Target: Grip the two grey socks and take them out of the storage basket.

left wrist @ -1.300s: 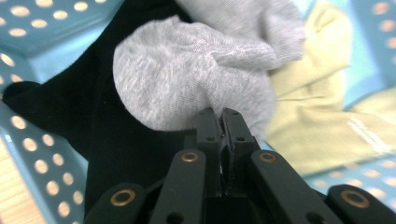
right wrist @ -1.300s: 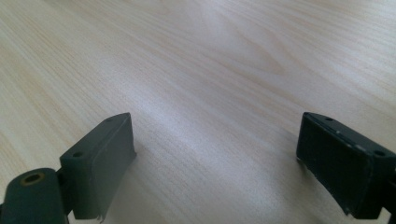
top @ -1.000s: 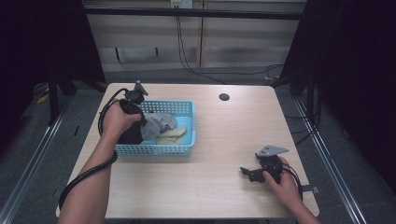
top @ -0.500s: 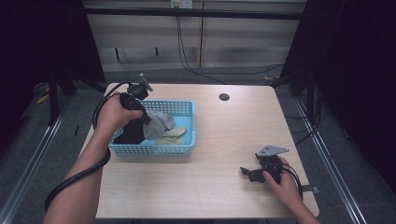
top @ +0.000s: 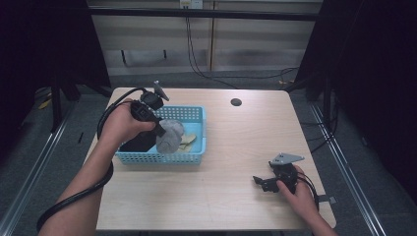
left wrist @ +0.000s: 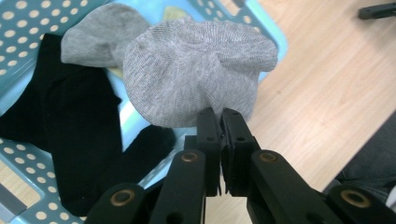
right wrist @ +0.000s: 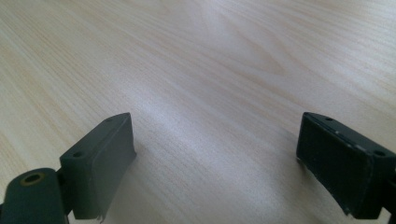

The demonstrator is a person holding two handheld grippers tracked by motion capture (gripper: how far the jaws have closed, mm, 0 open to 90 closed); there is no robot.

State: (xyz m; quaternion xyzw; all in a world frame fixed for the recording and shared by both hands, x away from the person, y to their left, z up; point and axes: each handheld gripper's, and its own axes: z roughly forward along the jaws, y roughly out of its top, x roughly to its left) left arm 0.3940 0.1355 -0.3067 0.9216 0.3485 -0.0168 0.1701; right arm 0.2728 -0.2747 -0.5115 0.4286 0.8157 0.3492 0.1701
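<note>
the left tongs (left wrist: pixel 220 126) pinch a grey sock (left wrist: pixel 196 70) by a fold of its fabric, holding it bunched above the blue basket (top: pixel 194 157), over the black clothes (left wrist: pixel 74 121) and a second grey piece (left wrist: pixel 93 32) inside. to do this lift well, raise the sock clear of the basket rim before swinging toward the bare table (top: pixel 236 147), keeping the pinch firm so the thin knit cannot slip. the right tongs (right wrist: pixel 215 163) rest spread wide and empty, low over the wood.

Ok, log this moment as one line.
left gripper: shut on grey sock, above blue basket | right gripper: open, on table
</note>
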